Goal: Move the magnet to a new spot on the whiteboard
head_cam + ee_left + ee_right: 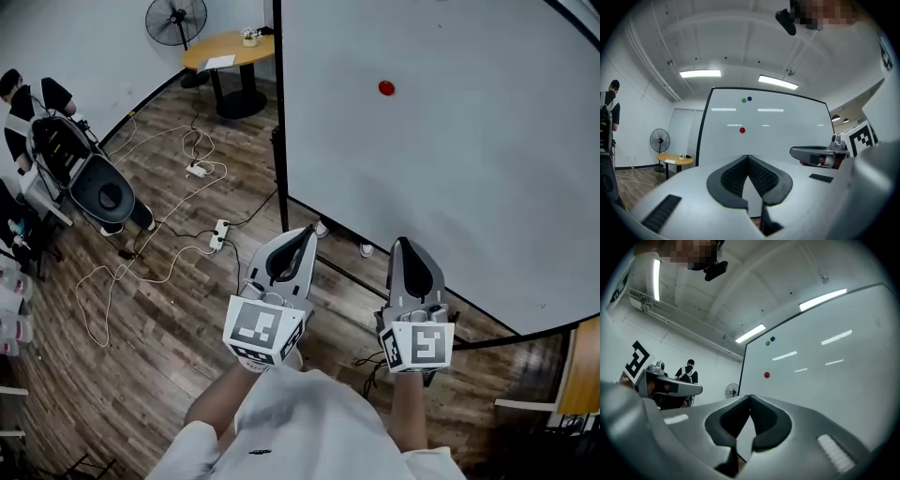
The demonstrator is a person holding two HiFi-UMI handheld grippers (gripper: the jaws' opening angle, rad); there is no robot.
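The small round red magnet (pixel 385 88) clings toward the left edge of the large white whiteboard (pixel 469 178), well apart from the left gripper (pixel 305 233) and right gripper (pixel 403 246), both pressed together empty, seemingly awaiting the reach.

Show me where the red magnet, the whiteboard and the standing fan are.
red magnet (pixel 386 88): head view, centre of its face.
whiteboard (pixel 450 178): head view, bare white surface below the magnet.
standing fan (pixel 176 21): head view, middle of its round grille.
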